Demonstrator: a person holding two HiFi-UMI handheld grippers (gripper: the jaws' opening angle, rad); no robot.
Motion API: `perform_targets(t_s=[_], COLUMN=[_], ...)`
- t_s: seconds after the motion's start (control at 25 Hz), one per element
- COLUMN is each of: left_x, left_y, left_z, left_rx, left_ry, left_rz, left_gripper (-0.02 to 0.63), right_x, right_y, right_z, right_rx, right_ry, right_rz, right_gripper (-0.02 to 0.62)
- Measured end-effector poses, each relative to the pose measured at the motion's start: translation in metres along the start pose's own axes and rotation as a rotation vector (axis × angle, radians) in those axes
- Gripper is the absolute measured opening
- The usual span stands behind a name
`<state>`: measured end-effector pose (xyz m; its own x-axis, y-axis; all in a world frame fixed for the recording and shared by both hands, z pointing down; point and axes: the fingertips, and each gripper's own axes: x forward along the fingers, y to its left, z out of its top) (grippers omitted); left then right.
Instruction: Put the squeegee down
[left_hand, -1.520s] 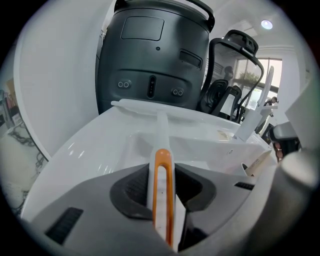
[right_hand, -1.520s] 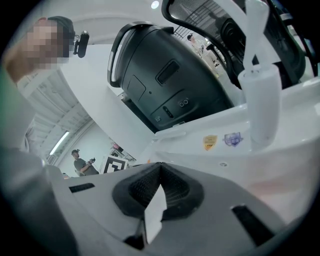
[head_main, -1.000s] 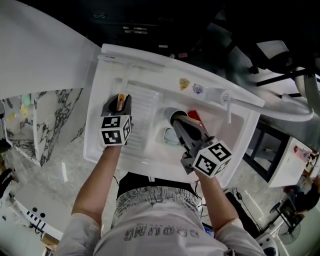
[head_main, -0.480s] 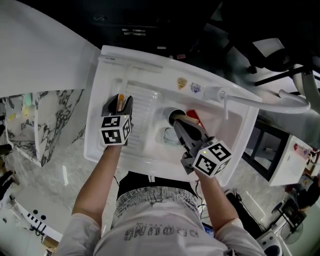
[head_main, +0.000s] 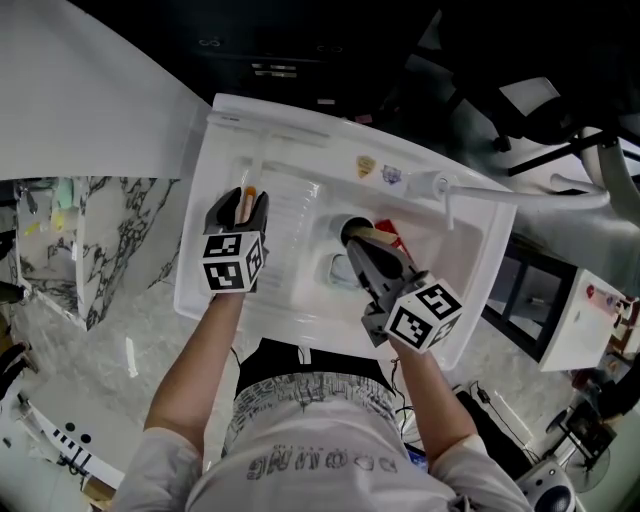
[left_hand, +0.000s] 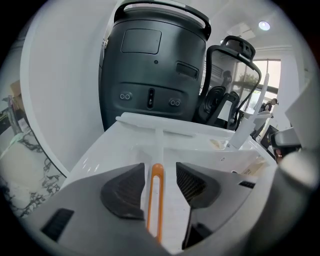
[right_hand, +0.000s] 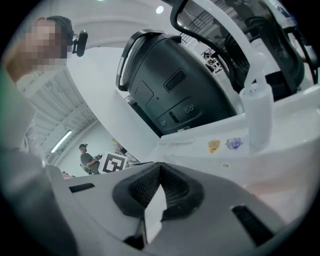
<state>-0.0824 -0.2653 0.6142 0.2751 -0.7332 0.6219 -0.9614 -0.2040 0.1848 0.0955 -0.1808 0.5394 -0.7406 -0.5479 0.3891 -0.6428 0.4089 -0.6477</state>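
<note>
Squeegee (left_hand: 156, 192) with its orange loop handle and long white blade bar lies flat on the ribbed draining board (head_main: 292, 215) of the white plastic sink unit (head_main: 300, 318), on the left side of the unit. Its handle points back towards us and its blade lies across the far end of the board.

Our left hand-held gripper (left_hand: 161, 170) sits low over that handle. Its jaws have just been opening and now stand wide, with the orange handle between them but clear of both ribbed pads, so nothing is gripped. In the head view we see the same: the left hand-held gripper (head_main: 243, 205) straddles the orange handle (head_main: 249, 193) on the draining board.

Our right hand-held gripper (right_hand: 160, 167) has its jaws closed, the dark pads meeting at their tips, and we see nothing held in them. From the head view it (head_main: 352, 238) reaches over the sink basin and points at the dark round drain (head_main: 352, 226), with a small red object (head_main: 389, 233) just beside it in the basin.

A white tap (head_main: 450, 195) stands on the right rim. Two small stickers (head_main: 368, 165) show on the back wall of the unit. Beyond the sink stands a large dark rounded housing (left_hand: 150, 65).
</note>
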Motion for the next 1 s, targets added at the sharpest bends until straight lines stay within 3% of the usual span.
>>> perform_targets(t_s=[0.6, 1.0], left_x=[-0.059, -0.101], left_y=[-0.012, -0.021], left_z=[0.028, 0.034], left_rx=[0.023, 0.053], left_ry=[-0.085, -0.124], left_rz=[-0.056, -0.113], left_gripper=[0.199, 0.195], right_x=[-0.011, -0.022], right_y=[0.034, 0.048], right_z=[0.004, 0.003], right_rx=[-0.045, -0.067], right_ry=[-0.043, -0.058], right_rz=[-0.001, -0.060], right_gripper=[0.008, 0.008])
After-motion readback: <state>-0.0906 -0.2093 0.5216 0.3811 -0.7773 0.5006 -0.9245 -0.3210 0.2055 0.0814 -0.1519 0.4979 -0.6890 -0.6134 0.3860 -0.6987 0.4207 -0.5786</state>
